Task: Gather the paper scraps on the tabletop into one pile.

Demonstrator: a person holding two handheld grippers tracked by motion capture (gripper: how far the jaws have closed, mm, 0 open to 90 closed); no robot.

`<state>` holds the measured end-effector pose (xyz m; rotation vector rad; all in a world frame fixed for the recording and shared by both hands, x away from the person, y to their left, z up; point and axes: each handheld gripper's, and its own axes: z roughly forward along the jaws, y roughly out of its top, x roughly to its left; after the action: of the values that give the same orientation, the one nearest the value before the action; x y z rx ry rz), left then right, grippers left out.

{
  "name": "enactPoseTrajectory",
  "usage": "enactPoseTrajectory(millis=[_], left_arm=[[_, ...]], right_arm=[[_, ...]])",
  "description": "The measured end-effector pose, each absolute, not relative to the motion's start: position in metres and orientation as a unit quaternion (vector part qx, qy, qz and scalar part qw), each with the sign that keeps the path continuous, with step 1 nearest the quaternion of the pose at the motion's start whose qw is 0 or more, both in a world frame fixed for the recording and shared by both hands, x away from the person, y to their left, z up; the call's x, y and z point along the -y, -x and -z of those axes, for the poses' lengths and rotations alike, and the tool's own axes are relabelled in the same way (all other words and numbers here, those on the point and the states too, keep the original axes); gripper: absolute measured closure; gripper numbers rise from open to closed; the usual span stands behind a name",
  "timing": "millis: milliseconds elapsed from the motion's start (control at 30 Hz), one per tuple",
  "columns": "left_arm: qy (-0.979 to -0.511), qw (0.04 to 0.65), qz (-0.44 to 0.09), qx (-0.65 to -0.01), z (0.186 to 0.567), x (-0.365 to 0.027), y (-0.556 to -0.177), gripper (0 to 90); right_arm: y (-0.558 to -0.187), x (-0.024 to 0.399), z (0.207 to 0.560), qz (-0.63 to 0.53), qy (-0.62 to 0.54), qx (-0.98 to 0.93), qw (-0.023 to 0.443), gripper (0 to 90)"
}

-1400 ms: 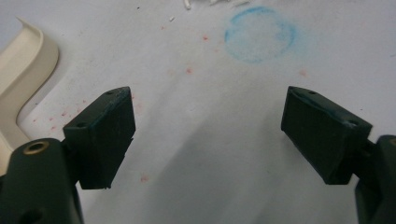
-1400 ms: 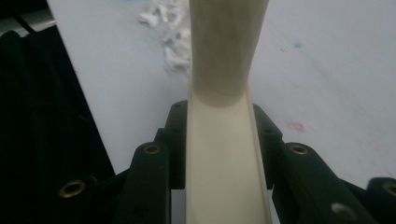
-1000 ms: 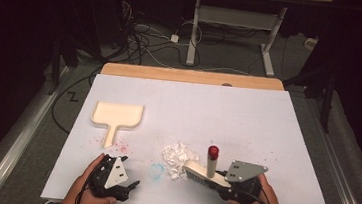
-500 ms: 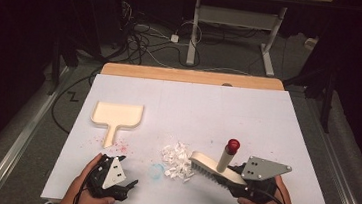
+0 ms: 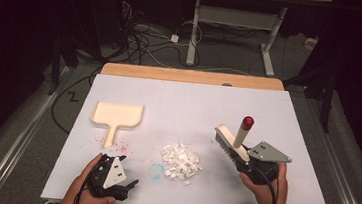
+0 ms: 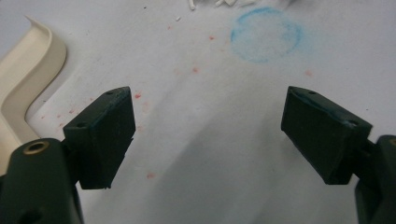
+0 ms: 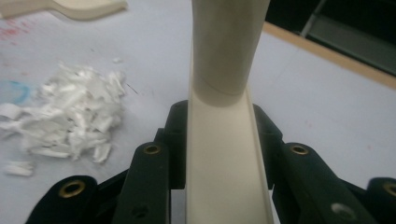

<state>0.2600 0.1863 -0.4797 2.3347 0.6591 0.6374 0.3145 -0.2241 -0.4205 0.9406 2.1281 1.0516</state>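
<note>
Cream dustpan (image 5: 117, 115) lies bare; right gripper's (image 5: 243, 161) fingers clamp the brush (image 5: 230, 139), left gripper's (image 5: 123, 189) fingers apart.

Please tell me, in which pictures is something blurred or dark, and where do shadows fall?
High view: white table sheet evenly lit, the floor around dark. Left gripper view: the open black left gripper casts a soft grey shadow on the sheet; the blue chalky ring looks soft. Right gripper view: the cream brush handle is blurred up close; the pile of white paper scraps is sharper.

The far half of the worktop (image 5: 189, 98) lies open. Nearer, the dustpan (image 5: 116, 116) at left and the paper scraps (image 5: 179, 159) in the middle block low passage; bare lanes run between them.
</note>
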Motion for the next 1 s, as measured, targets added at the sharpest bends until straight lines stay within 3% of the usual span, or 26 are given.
enactPoseTrajectory(millis=[200, 600, 800, 1000], left_arm=[[-0.884, 0.314, -0.239, -0.249, 0.48, -0.186, -0.26, 16.9], [-0.885, 0.315, -0.239, -0.248, 0.48, -0.188, -0.259, 16.9], [-0.884, 0.315, -0.239, -0.251, 0.48, -0.19, -0.26, 16.9], [-0.883, 0.313, -0.241, -0.252, 0.48, -0.188, -0.262, 16.9]], right_arm=[[-0.321, 0.202, 0.439, -0.387, -0.333, -0.817, 0.269, 68.1], [-0.315, 0.138, 0.434, -0.399, -0.263, -0.846, 0.237, 68.0], [-0.345, 0.152, 0.41, -0.425, -0.244, -0.84, 0.233, 67.9], [-0.386, 0.144, 0.424, -0.417, -0.189, -0.854, 0.246, 67.9]])
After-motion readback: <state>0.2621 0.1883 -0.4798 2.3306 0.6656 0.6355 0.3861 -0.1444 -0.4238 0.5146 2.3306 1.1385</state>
